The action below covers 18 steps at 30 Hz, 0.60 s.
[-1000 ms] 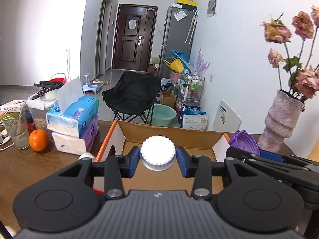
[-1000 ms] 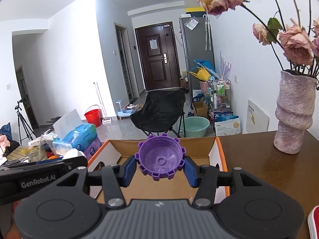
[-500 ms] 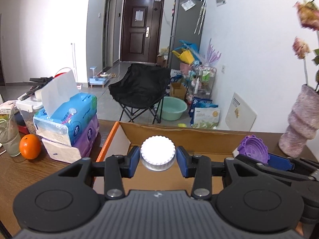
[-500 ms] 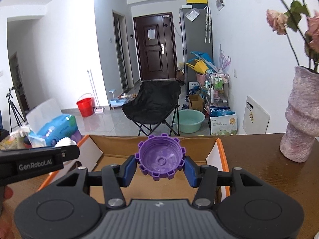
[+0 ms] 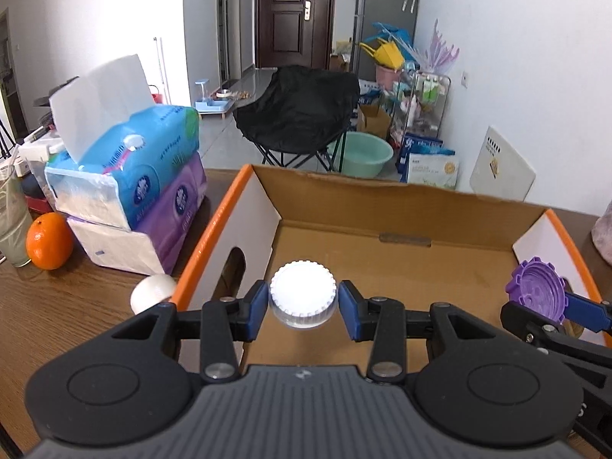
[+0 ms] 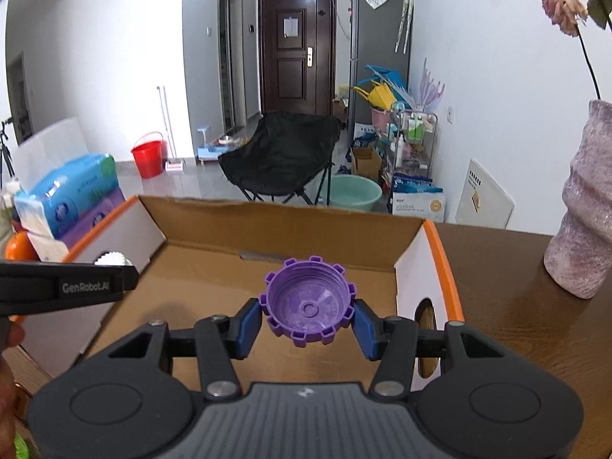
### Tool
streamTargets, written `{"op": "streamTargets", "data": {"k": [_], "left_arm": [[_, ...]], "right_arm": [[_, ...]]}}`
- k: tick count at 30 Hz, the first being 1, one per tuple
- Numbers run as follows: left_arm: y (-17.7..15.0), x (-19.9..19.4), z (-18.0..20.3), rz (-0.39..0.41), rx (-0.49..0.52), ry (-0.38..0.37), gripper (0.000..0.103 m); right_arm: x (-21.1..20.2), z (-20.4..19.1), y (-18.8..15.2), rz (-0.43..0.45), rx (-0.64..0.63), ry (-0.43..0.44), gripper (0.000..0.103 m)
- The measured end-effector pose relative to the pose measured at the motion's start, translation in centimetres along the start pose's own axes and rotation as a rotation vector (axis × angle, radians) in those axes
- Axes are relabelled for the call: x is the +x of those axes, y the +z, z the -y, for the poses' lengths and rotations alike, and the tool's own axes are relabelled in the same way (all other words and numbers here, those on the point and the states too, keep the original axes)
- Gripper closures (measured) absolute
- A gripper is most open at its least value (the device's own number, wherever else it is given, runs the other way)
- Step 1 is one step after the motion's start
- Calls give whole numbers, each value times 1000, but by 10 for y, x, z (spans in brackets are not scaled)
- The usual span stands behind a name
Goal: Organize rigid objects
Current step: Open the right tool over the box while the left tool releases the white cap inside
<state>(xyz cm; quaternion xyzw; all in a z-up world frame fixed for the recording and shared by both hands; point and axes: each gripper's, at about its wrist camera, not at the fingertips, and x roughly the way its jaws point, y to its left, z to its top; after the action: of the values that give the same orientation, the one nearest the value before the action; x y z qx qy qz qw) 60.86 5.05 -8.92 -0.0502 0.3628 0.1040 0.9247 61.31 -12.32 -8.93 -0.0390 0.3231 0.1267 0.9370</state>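
left gripper is clamped on a white ridged cap, both blue pads pressing its rim, flat top facing the camera. right gripper is clamped on a purple notched cap, hollow side facing the camera, pads seated on opposite sides of the rim. both claws hang over the open cardboard box, which lies directly ahead of and below each claw; its brown floor shows bare beneath and beyond both caps. in the left view, the box's left wall with the hand-hole sits just to the left of the claw, and the right gripper with its purple cap appears at the far right, near the box's right wall. in the right view, the right wall with its hand-hole lies just right of the claw. the left gripper crosses the frame at left, near the other wall. the two claws stand well apart across the box. the caps are round, so no long axis governs placement. judgement: the governing relation is vertical, each cap above open box floor, so the coming move looks like lowering and releasing. neither hand is plainly nearer the floor. outside the box, left of the left claw, sit a white ball, an orange and stacked tissue packs; a vase stands right of the right claw.
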Motion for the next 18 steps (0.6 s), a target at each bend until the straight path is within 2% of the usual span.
{"op": "streamTargets", "data": {"k": [3, 4, 5, 6, 8, 9, 11, 18], "left_arm": [[-2, 1, 3, -10, 9, -2, 60], [-2, 1, 3, -11, 7, -4, 54], [-2, 0, 3, -9, 6, -4, 45], [-2, -2, 3, -2, 6, -1, 40], [-1, -7, 3, 15, 3, 4, 21], [0, -11, 3, 24, 0, 3, 17], [1, -16, 3, 40, -6, 6, 2], [4, -25, 6, 61, -4, -1, 0]], "right_arm": [[7, 2, -3, -19, 3, -15, 52], [7, 3, -3, -23, 7, -18, 51], [7, 4, -3, -28, 12, -21, 39], [7, 5, -3, -27, 19, -26, 19], [4, 9, -3, -6, 37, -47, 3], [2, 12, -2, 5, 45, -52, 3], [-1, 17, -2, 12, 65, -48, 3], [-2, 26, -5, 10, 83, -48, 0]]}}
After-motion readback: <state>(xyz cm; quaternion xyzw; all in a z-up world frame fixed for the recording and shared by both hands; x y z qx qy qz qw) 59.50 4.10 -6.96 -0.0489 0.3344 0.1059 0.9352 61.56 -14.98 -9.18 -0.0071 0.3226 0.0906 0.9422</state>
